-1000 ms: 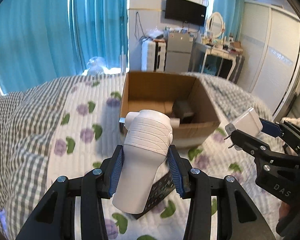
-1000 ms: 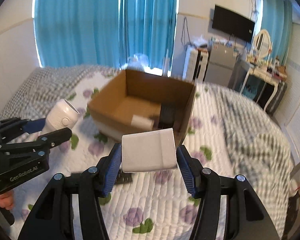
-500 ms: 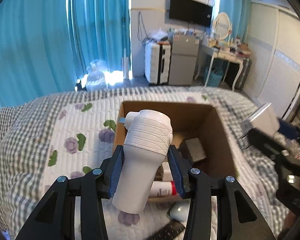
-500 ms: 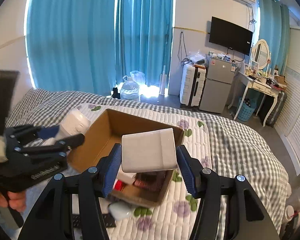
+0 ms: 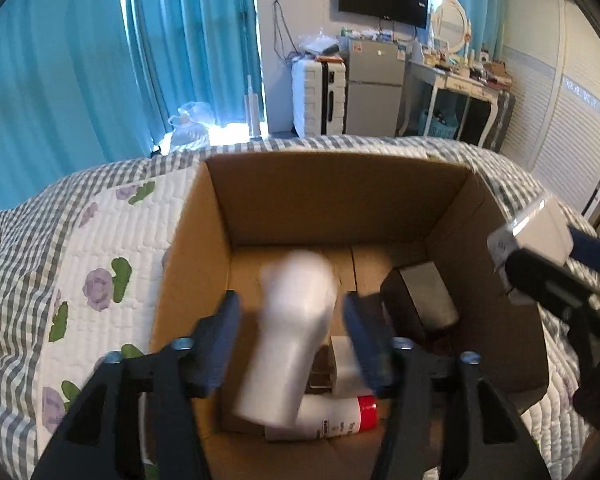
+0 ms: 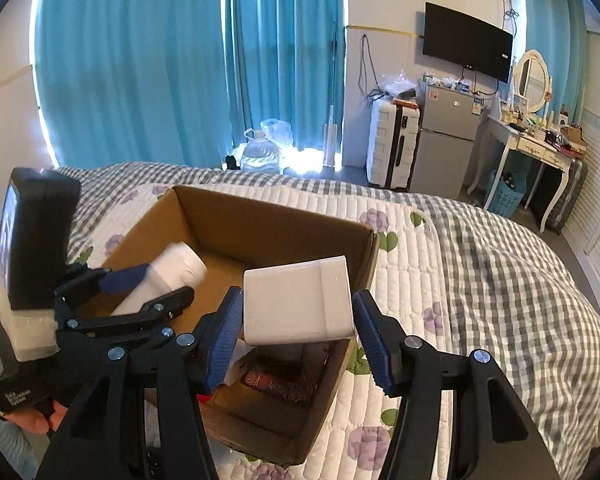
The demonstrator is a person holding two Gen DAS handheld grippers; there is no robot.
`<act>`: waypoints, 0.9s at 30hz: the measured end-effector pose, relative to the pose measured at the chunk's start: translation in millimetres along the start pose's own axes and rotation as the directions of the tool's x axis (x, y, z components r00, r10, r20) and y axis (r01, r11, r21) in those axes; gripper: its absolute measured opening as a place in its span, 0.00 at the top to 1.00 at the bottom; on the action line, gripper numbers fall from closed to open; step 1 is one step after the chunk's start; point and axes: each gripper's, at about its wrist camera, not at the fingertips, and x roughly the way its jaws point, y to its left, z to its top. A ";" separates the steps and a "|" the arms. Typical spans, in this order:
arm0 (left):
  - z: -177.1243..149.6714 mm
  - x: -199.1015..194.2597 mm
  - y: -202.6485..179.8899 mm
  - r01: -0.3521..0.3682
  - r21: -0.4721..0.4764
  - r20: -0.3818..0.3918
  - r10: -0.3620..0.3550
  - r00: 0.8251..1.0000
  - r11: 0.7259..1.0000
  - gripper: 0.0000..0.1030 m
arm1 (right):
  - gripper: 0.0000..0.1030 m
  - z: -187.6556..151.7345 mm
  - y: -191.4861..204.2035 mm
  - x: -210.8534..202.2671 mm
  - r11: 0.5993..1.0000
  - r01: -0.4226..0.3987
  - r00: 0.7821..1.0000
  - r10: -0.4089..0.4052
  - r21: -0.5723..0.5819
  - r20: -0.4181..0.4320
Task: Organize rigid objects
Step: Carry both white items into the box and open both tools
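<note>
An open cardboard box (image 5: 332, 196) (image 6: 260, 220) stands on the quilted bed. My left gripper (image 5: 292, 340) is open over it, and the white ribbed bottle-shaped device (image 5: 288, 336) is blurred between the spread fingers, falling free into the box; it also shows in the right wrist view (image 6: 164, 280). My right gripper (image 6: 298, 348) is shut on a white power adapter (image 6: 298, 300) and holds it above the box's right side; the adapter also shows in the left wrist view (image 5: 536, 232).
Inside the box lie a white tube with a red cap (image 5: 332, 420), a dark block (image 5: 424, 300) and small boxes. A floral quilt (image 5: 100, 264) and checked blanket (image 6: 500, 280) cover the bed. Curtains, a fridge (image 6: 448, 140) and a dresser stand beyond.
Both grippers moved forward over the box. My left gripper opened and let go of the white device, which drops into the box. My right gripper still holds the adapter.
</note>
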 end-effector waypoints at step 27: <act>-30.1 -59.2 97.4 -0.017 -0.030 0.072 0.019 0.997 0.999 0.36 | 0.39 -8.3 56.4 79.8 1.000 -0.021 0.982 0.020 -0.001 -0.185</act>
